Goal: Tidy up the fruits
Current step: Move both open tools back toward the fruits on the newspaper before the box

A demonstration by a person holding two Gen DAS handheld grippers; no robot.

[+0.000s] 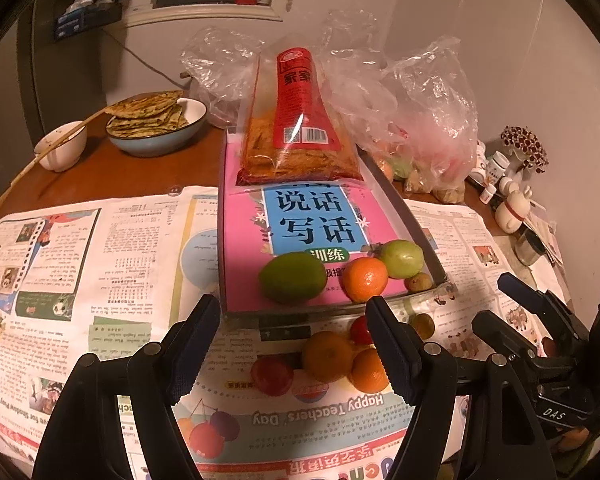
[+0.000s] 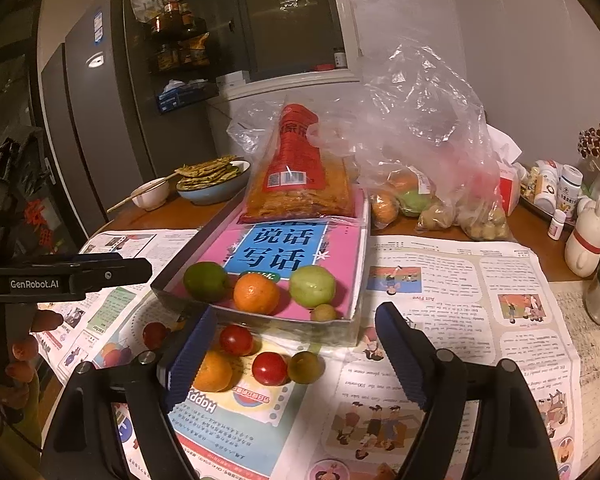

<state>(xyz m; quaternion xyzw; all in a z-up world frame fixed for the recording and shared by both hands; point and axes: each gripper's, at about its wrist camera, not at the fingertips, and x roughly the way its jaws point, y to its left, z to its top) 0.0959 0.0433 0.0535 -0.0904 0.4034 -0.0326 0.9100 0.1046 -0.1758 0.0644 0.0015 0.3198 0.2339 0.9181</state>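
A shallow box (image 1: 404, 204) (image 2: 358, 312) lined with a pink book holds a green lime (image 1: 292, 277) (image 2: 205, 281), a mandarin (image 1: 365, 279) (image 2: 257, 293), a pale green fruit (image 1: 401, 258) (image 2: 312, 285) and a small brown fruit (image 1: 419, 281) (image 2: 323, 313). In front of it on the newspaper lie two mandarins (image 1: 327, 356) (image 2: 212, 371), red tomatoes (image 1: 272, 375) (image 2: 269, 368) and a small green fruit (image 2: 307, 366). My left gripper (image 1: 292, 348) is open above these loose fruits. My right gripper (image 2: 296, 354) is open just in front of them.
A red snack packet (image 1: 298, 120) (image 2: 300, 176) lies on the box's far end. Plastic bags of fruit (image 1: 424, 120) (image 2: 428, 184) sit behind. A bowl of flatbread (image 1: 156, 124), a small bowl (image 1: 62, 146), bottles and a white figurine (image 2: 586, 236) stand around.
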